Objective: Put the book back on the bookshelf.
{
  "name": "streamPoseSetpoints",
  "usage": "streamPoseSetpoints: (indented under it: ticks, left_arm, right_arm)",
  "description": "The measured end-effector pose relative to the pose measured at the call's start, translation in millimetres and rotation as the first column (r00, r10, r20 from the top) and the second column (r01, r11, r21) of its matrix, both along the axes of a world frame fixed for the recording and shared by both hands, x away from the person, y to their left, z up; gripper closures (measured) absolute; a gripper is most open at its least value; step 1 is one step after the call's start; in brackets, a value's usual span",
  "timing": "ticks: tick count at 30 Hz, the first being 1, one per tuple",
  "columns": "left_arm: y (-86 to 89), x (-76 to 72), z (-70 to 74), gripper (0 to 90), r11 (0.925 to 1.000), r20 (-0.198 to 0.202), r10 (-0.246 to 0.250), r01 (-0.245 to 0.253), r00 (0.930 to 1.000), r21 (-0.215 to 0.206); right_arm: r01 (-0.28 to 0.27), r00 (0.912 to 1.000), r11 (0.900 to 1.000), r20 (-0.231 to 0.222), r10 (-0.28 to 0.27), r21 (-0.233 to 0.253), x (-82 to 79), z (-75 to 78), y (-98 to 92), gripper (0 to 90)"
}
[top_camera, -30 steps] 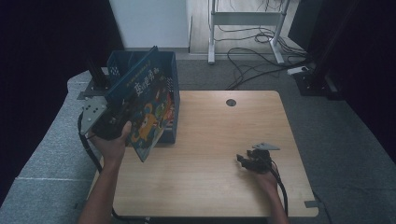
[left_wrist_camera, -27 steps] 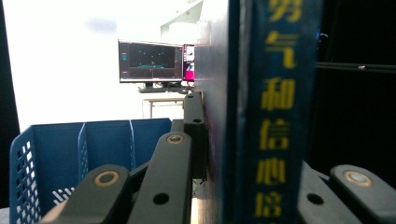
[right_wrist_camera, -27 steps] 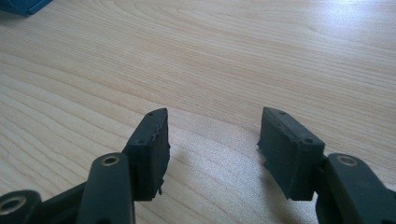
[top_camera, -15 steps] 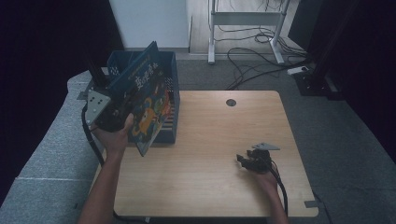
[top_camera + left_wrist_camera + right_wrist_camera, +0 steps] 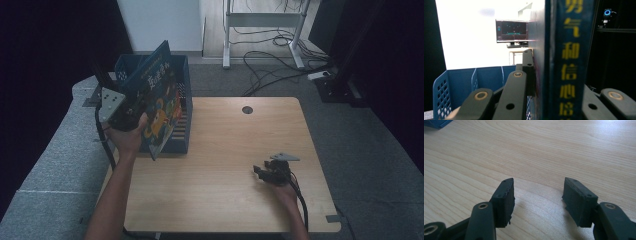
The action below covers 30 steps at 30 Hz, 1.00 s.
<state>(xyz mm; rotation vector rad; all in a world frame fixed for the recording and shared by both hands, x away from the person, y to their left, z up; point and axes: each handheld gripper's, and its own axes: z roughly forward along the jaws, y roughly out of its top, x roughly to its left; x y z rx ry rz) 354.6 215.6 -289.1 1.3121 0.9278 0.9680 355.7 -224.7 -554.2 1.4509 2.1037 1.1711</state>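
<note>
From the high view we see our left gripper (image 5: 131, 111) clamped on a blue picture book (image 5: 159, 102), held tilted above the blue slotted file basket (image 5: 183, 107) at the far left of the wooden table (image 5: 225, 145); yellow characters run across the cover, too small to read. Our right gripper (image 5: 264, 170) rests low over the near right of the table, well apart from the book. In the left gripper view the book's spine (image 5: 571, 60) stands upright between our jaws, its yellow characters reading 勇气和信心. In the right gripper view our jaws stand wide apart over bare wood (image 5: 544, 152), holding nothing.
</note>
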Motion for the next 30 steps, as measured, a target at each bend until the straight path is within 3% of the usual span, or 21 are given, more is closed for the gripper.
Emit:
streamPoseSetpoints:
  ticks: [15,30]
  left_arm:
    - [-5.3,25.9,-4.2,82.0,0.9998,-0.030,0.020,-0.020,0.9994,0.000]
    - [-23.5,56.5,-8.2,82.0,0.9978,-0.048,0.065,-0.064,0.9967,0.013]
  right_arm:
    - [-0.001,1.0000,1.000,0.000,0.001,-0.007,-0.7,0.2,0.8,41.4]
    - [-0.001,1.0000,1.000,-0.005,0.001,0.012,-1.9,0.0,-1.7,41.2]
